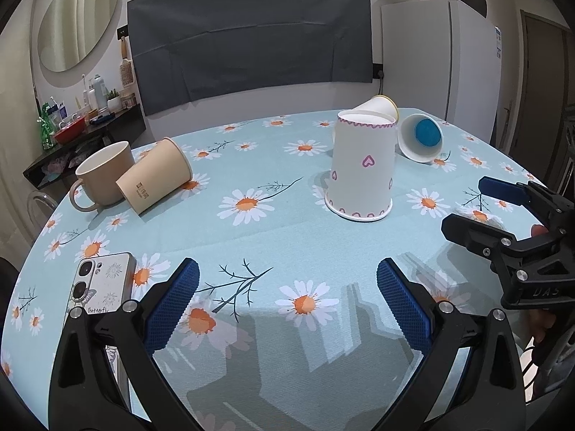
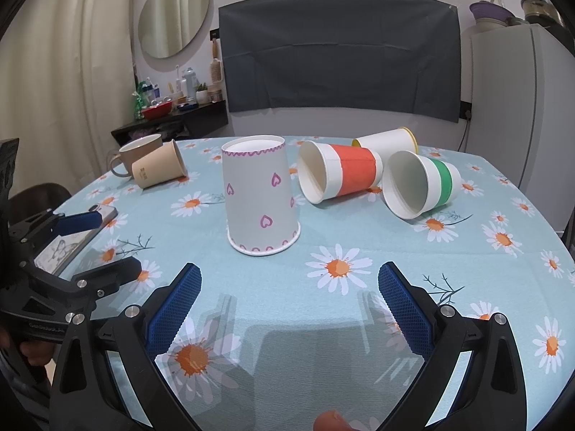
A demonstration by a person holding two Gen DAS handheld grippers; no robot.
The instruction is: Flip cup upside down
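A white paper cup with pink hearts [image 1: 361, 165] stands upside down, rim on the daisy tablecloth [image 1: 251, 244]; it also shows in the right wrist view [image 2: 260, 197]. My left gripper [image 1: 287, 305] is open and empty, short of the cup. My right gripper [image 2: 289, 309] is open and empty, in front of the cup; it shows at the right edge of the left wrist view [image 1: 463, 201]. The left gripper shows at the left edge of the right wrist view [image 2: 104, 244].
Lying on their sides: a tan paper cup [image 2: 160, 168] against a beige mug [image 2: 134, 154], a red-banded cup [image 2: 339, 176], a green-banded cup [image 2: 418, 183], a yellow-rimmed cup [image 2: 388, 142]. A phone [image 1: 99, 283] lies at the left. A fridge [image 1: 438, 64] stands behind.
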